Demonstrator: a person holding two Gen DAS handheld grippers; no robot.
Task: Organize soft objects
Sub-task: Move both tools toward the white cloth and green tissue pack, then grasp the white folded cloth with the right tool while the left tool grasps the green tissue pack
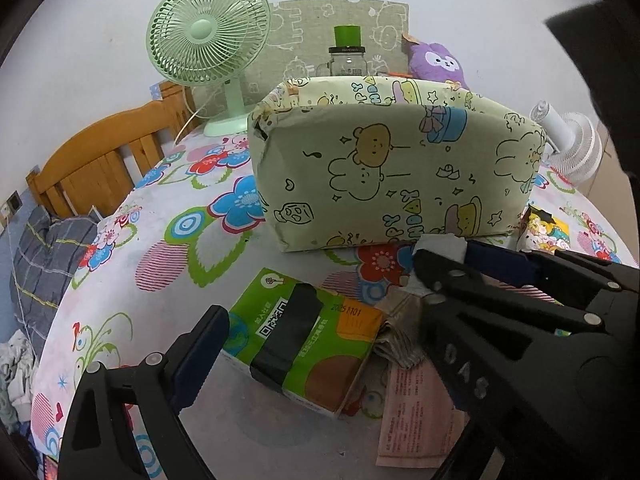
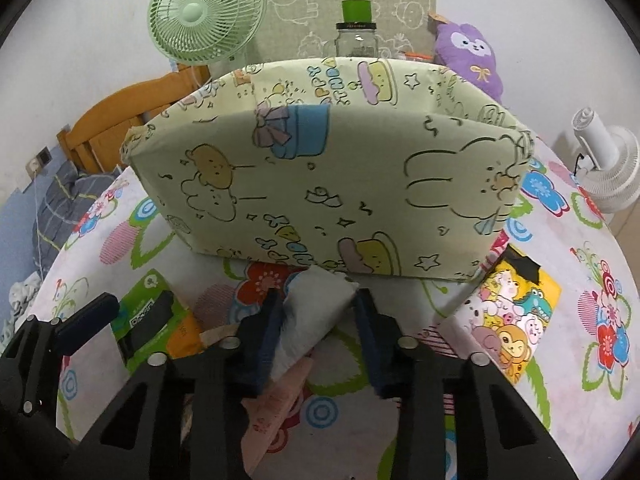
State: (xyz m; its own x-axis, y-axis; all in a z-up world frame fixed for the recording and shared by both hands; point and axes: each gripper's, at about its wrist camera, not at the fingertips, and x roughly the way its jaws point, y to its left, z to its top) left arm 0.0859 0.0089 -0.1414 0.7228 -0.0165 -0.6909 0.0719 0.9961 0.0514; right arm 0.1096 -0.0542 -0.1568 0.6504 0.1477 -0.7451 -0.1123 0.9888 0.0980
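Observation:
My right gripper point(image 2: 319, 297) is shut on a white soft packet point(image 2: 316, 308), pinched between its blue pads just in front of the cartoon-print fabric box point(image 2: 320, 184). In the left wrist view the same packet point(image 1: 438, 246) pokes out past the right gripper's fingers point(image 1: 520, 276) at the box's base point(image 1: 392, 168). My left gripper point(image 1: 320, 312) stands open over a green tissue packet point(image 1: 304, 340) with a black band; its pads are apart from it. A purple plush point(image 2: 472, 52) sits behind the box.
A pink flat packet point(image 2: 276, 400) and a colourful cartoon packet point(image 2: 516, 320) lie on the floral tablecloth point(image 2: 580, 280). At the back stand a green fan point(image 1: 208, 36), a green-lidded glass jar point(image 1: 347, 60) and a white fan point(image 2: 612, 168). A wooden bed frame point(image 1: 92, 160) is at the left.

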